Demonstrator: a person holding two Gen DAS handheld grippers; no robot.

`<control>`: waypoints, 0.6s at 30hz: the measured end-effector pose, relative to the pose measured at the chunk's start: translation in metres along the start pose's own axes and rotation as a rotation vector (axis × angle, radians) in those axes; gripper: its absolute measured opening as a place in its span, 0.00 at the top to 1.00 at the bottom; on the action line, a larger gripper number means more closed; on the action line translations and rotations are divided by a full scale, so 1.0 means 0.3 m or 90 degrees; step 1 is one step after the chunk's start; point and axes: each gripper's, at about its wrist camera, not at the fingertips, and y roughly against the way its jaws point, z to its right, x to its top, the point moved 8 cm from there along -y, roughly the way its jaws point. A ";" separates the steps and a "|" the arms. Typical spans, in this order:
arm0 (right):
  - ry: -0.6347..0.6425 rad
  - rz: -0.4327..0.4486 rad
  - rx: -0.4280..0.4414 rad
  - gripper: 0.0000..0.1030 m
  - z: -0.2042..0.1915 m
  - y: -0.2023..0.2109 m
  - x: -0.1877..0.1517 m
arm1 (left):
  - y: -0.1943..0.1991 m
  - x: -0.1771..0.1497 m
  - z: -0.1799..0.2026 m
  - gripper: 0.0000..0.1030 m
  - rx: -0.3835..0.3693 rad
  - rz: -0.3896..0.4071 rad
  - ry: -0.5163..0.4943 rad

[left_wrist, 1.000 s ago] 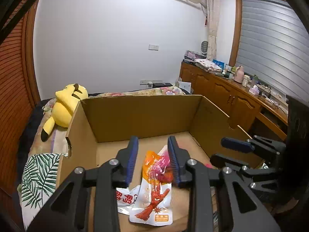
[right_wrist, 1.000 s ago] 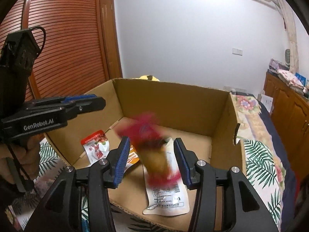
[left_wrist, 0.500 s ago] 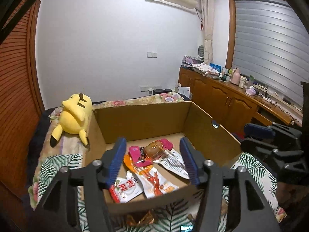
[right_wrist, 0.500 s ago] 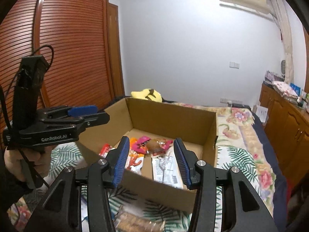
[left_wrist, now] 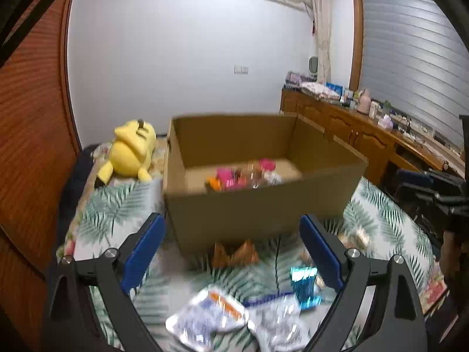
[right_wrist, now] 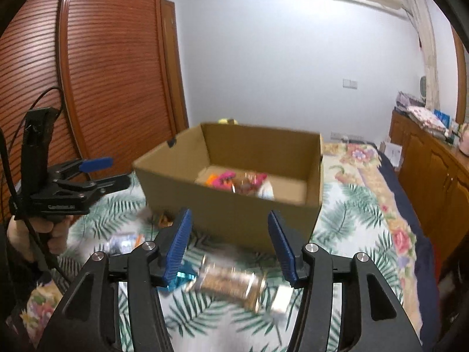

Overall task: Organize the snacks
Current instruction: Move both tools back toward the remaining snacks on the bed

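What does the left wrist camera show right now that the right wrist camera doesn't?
Left wrist only: the whole yellow plush toy beside the box and silver foil packets on the bedspread. Right wrist only: a clear-wrapped brown snack roll lying below the right gripper, whose opening jaws hold nothing. Both: the open cardboard box holding pink and orange snack packets, and the empty left gripper, jaws opening.

No legible text. Small white lettering on left gripper point(right_wrist: 96, 173) body too blurred to read; snack packets' point(left_wrist: 205, 319) print smeared by motion.
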 end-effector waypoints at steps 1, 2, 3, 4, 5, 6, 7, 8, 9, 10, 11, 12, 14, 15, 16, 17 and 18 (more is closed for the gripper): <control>-0.003 -0.007 0.002 0.46 -0.001 -0.009 -0.021 | -0.002 -0.039 -0.005 0.09 -0.001 -0.011 0.001; -0.005 -0.012 0.005 0.46 -0.002 -0.008 -0.032 | -0.001 -0.063 -0.004 0.09 -0.002 -0.017 0.001; -0.008 -0.019 0.010 0.45 -0.002 -0.017 -0.048 | -0.002 -0.089 -0.004 0.09 -0.004 -0.024 0.002; -0.010 -0.028 0.016 0.42 -0.003 -0.033 -0.067 | -0.004 -0.117 -0.003 0.09 -0.010 -0.034 0.002; -0.010 -0.036 0.020 0.41 -0.003 -0.046 -0.085 | -0.008 -0.147 0.000 0.09 -0.016 -0.047 0.001; -0.008 -0.044 0.022 0.39 -0.005 -0.061 -0.102 | -0.010 -0.168 0.005 0.09 -0.021 -0.056 0.001; -0.005 -0.055 0.019 0.36 -0.003 -0.086 -0.124 | -0.012 -0.193 0.005 0.09 -0.024 -0.066 0.001; -0.002 -0.060 0.018 0.35 -0.005 -0.093 -0.147 | -0.015 -0.217 0.004 0.09 -0.026 -0.074 0.001; 0.001 -0.069 0.018 0.34 -0.006 -0.112 -0.167 | -0.016 -0.231 0.005 0.09 -0.027 -0.080 0.000; 0.004 -0.079 0.020 0.33 -0.007 -0.136 -0.186 | -0.020 -0.252 0.002 0.09 -0.031 -0.089 0.000; 0.006 -0.086 0.020 0.33 -0.008 -0.154 -0.204 | -0.023 -0.263 0.003 0.09 -0.033 -0.095 -0.001; 0.009 -0.095 0.021 0.33 -0.011 -0.173 -0.215 | -0.026 -0.275 0.002 0.09 -0.034 -0.100 -0.002; 0.017 -0.109 0.023 0.33 -0.011 -0.212 -0.230 | -0.036 -0.293 -0.002 0.09 -0.035 -0.106 -0.003; 0.018 -0.120 0.028 0.33 -0.010 -0.237 -0.238 | -0.040 -0.300 -0.003 0.09 -0.036 -0.108 -0.001; 0.019 -0.131 0.039 0.33 -0.014 -0.256 -0.243 | -0.048 -0.307 -0.007 0.10 -0.036 -0.110 0.002; 0.020 -0.144 0.056 0.33 -0.020 -0.280 -0.245 | -0.052 -0.311 -0.010 0.10 -0.035 -0.112 0.004; 0.021 -0.150 0.060 0.33 -0.022 -0.292 -0.243 | -0.055 -0.310 -0.012 0.10 -0.034 -0.113 0.005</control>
